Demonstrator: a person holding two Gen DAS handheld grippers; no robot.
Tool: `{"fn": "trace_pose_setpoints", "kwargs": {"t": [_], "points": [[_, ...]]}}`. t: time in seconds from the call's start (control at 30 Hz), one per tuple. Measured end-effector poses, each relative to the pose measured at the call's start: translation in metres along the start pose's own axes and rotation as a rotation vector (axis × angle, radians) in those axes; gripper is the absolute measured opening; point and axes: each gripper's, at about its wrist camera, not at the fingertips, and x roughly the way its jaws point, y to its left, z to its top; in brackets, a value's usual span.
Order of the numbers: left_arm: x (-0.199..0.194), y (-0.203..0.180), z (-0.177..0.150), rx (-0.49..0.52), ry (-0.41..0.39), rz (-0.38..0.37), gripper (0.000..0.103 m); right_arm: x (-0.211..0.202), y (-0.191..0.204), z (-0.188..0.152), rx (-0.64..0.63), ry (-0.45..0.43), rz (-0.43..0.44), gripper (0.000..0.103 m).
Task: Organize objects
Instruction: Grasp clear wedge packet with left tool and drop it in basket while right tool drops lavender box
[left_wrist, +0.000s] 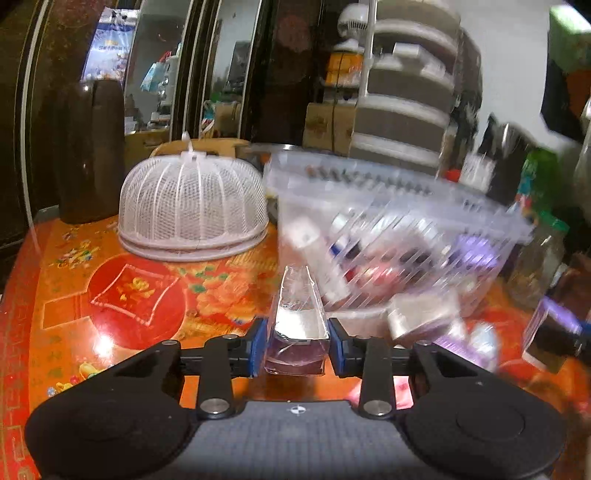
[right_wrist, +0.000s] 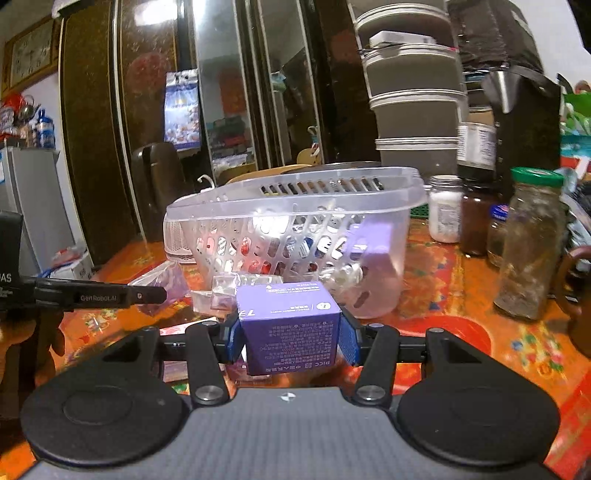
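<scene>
My left gripper (left_wrist: 297, 345) is shut on a clear cellophane-wrapped packet (left_wrist: 299, 321) and holds it above the table, just in front of the clear plastic basket (left_wrist: 388, 195). The basket holds several small packets and boxes and looks blurred in the left wrist view. My right gripper (right_wrist: 291, 339) is shut on a purple box (right_wrist: 290, 328) with white print, held in front of the same basket (right_wrist: 295, 206). The right gripper with its purple box also shows in the left wrist view (left_wrist: 554, 332) at the right edge. The left gripper's arm (right_wrist: 92, 293) shows at the left of the right wrist view.
A white mesh food cover (left_wrist: 192, 206) sits on the red patterned table (left_wrist: 129, 295). Loose packets (right_wrist: 221, 295) lie in front of the basket. Several jars (right_wrist: 528, 243) stand to its right, stacked grey containers (right_wrist: 417, 103) and a dark cabinet behind it.
</scene>
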Motion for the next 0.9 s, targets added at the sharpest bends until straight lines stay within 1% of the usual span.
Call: {"fn": "trace_pose_setpoints", "kwargs": {"t": [0.1,0.13,0.17,0.2,0.3,0.37,0.43,0.47,0.5,0.57,0.6,0.67,0.7,0.73,0.77,0.8,0.83,0.87,0.9], "points": [[-0.031,-0.009,0.006,-0.002,-0.078,-0.069,0.039,-0.021,0.004,-0.001,-0.014,-0.027,0.006,0.054],[-0.044,-0.013,0.008,0.000,-0.108,-0.104,0.039,-0.028,0.006,0.003,-0.026,-0.045,0.000,0.054],[-0.053,-0.018,0.011,0.011,-0.129,-0.123,0.039,-0.033,0.006,0.010,-0.032,-0.061,-0.004,0.054],[-0.059,-0.022,0.016,0.017,-0.147,-0.134,0.039,-0.038,0.006,0.020,-0.032,-0.080,-0.003,0.054],[-0.068,-0.033,0.049,0.011,-0.189,-0.187,0.039,-0.039,0.006,0.064,-0.055,-0.138,-0.007,0.054],[-0.063,-0.040,0.079,0.011,-0.205,-0.187,0.039,-0.028,0.006,0.097,-0.074,-0.154,-0.014,0.054],[-0.041,-0.045,0.110,-0.017,-0.168,-0.202,0.039,-0.008,0.006,0.127,-0.115,-0.157,-0.075,0.053],[-0.031,-0.049,0.121,-0.024,-0.146,-0.199,0.039,0.009,0.003,0.141,-0.120,-0.124,-0.094,0.053],[-0.014,-0.052,0.132,-0.026,-0.114,-0.183,0.039,0.026,0.000,0.152,-0.114,-0.082,-0.089,0.053],[0.020,-0.055,0.140,-0.052,-0.047,-0.158,0.039,0.065,-0.010,0.165,-0.092,-0.004,-0.094,0.053],[0.036,-0.055,0.142,-0.069,-0.010,-0.154,0.039,0.081,-0.012,0.167,-0.104,0.025,-0.106,0.054],[0.056,-0.053,0.137,-0.092,0.016,-0.136,0.039,0.107,-0.016,0.164,-0.123,0.081,-0.133,0.054],[0.061,-0.052,0.135,-0.096,0.013,-0.134,0.041,0.116,-0.018,0.161,-0.124,0.101,-0.127,0.056],[0.066,-0.051,0.133,-0.101,0.009,-0.132,0.052,0.124,-0.018,0.158,-0.116,0.117,-0.124,0.059],[0.068,-0.050,0.130,-0.106,0.008,-0.132,0.068,0.127,-0.018,0.156,-0.110,0.119,-0.133,0.074],[0.066,-0.050,0.129,-0.106,0.001,-0.133,0.072,0.124,-0.016,0.153,-0.114,0.111,-0.146,0.086],[0.059,-0.050,0.127,-0.092,-0.023,-0.143,0.073,0.115,-0.014,0.150,-0.128,0.075,-0.151,0.088],[0.050,-0.049,0.127,-0.077,-0.046,-0.156,0.074,0.105,-0.013,0.150,-0.134,0.040,-0.145,0.092],[0.040,-0.048,0.125,-0.074,-0.066,-0.171,0.075,0.094,-0.013,0.149,-0.128,0.010,-0.135,0.103]]}}
